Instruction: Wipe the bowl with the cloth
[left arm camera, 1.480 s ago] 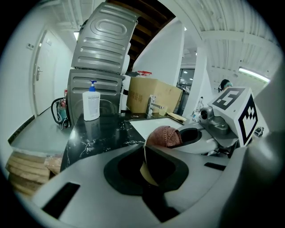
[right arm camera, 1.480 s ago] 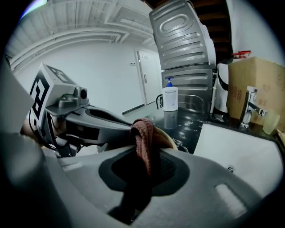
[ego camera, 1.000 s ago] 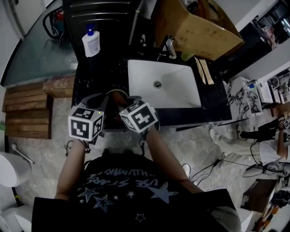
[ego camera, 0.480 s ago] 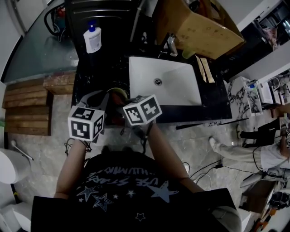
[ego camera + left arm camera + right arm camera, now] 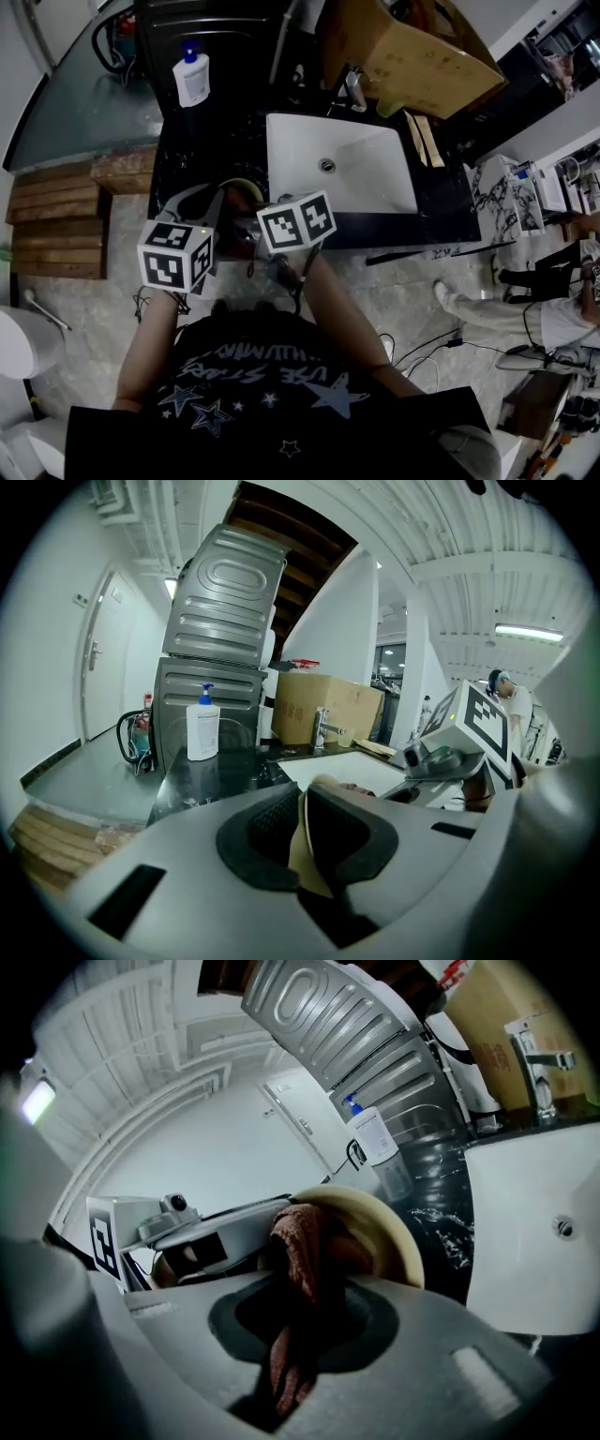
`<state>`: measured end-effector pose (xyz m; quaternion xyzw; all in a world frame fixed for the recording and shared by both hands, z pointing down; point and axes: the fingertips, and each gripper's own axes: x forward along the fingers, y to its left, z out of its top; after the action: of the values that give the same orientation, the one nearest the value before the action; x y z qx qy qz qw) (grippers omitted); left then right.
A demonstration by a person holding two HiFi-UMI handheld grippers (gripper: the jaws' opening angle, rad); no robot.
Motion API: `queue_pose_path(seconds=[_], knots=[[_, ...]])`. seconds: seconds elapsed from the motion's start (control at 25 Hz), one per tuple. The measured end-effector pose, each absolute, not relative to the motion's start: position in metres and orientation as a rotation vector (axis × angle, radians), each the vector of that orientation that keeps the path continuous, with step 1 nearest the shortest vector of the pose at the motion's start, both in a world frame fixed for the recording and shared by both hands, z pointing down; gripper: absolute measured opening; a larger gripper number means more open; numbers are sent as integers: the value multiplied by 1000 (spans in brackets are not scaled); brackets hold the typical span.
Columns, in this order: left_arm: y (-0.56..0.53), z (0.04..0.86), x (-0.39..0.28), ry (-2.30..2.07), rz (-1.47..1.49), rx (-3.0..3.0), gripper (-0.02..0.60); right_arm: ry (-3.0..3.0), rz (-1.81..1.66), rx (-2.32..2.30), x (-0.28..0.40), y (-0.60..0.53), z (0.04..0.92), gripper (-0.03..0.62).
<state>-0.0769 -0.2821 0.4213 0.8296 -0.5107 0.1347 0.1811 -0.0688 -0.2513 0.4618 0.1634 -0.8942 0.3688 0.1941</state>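
Note:
The cream bowl (image 5: 242, 189) is held tilted over the dark counter, left of the sink. My left gripper (image 5: 305, 803) is shut on the bowl's rim (image 5: 302, 844), a thin cream edge between the pads. Seen from the head, my left gripper (image 5: 214, 208) reaches in from the left. My right gripper (image 5: 300, 1288) is shut on a reddish-brown cloth (image 5: 296, 1251), which is pressed into the bowl (image 5: 389, 1232). My right gripper (image 5: 258, 225) sits just right of the bowl, under its marker cube. The bowl's inside is mostly hidden by the cloth and the grippers.
A white sink (image 5: 342, 173) with a faucet (image 5: 354, 92) lies to the right on the black counter (image 5: 187, 150). A soap bottle (image 5: 191, 80) stands at the back left, a cardboard box (image 5: 412, 56) behind the sink. A person's legs (image 5: 487, 300) are on the floor at right.
My right gripper has shifted a little up and to the right with the cloth. The bowl's rim shows slightly more. My left gripper has barely moved.

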Motion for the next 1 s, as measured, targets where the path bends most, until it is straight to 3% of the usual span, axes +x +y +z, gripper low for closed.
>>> queue_pose_path(seconds=[0.36, 1.0], knots=[[-283, 424, -76, -1436, 373, 2335, 26, -2589, 1161, 496, -55, -262, 446, 63], [-293, 449, -133, -1460, 279, 2141, 23, -2798, 951, 670, -16, -287, 395, 63]])
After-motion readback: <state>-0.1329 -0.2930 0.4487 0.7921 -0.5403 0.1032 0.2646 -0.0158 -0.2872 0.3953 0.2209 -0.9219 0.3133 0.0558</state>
